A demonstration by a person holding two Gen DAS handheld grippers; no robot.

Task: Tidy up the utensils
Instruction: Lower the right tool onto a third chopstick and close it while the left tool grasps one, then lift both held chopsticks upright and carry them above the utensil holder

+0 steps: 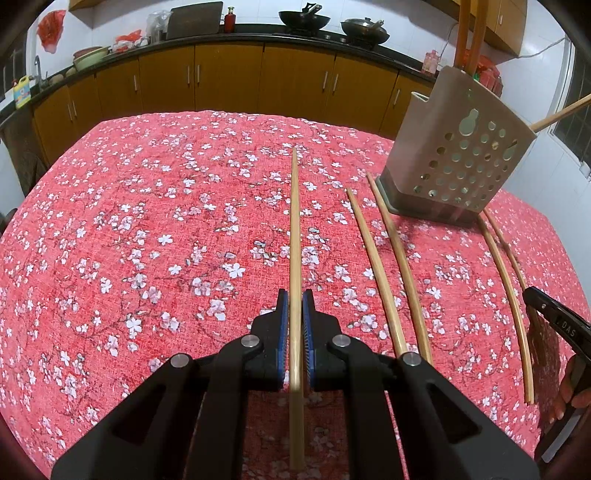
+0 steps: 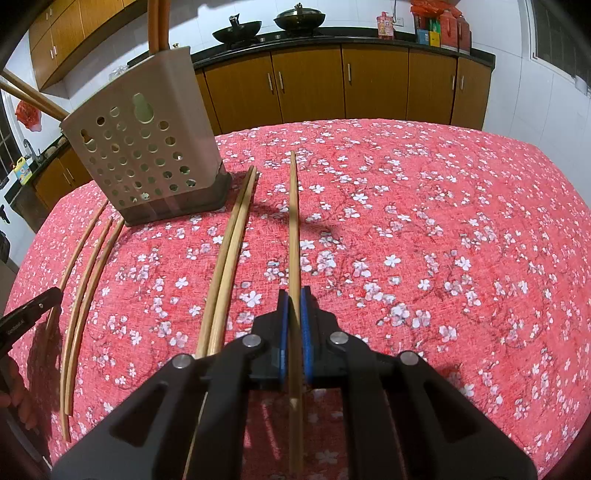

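Each gripper — left gripper point(image 1: 294, 295), right gripper point(image 2: 294, 293) — is clamped on one chopstick point(image 1: 294, 229) point(image 2: 293, 229), long axis pointing straight ahead. The holder point(image 1: 454, 147) point(image 2: 147, 147) stands between them: ahead-right of the left, ahead-left of the right.

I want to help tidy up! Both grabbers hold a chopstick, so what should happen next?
Probably lift the left gripper and carry its chopstick to the holder, tip down. Its jaws are shut on the stick, and the holder already has sticks standing in it.

tall chopsticks point(image 1: 466, 33) in the holder point(image 1: 458, 147) run past the top edge.
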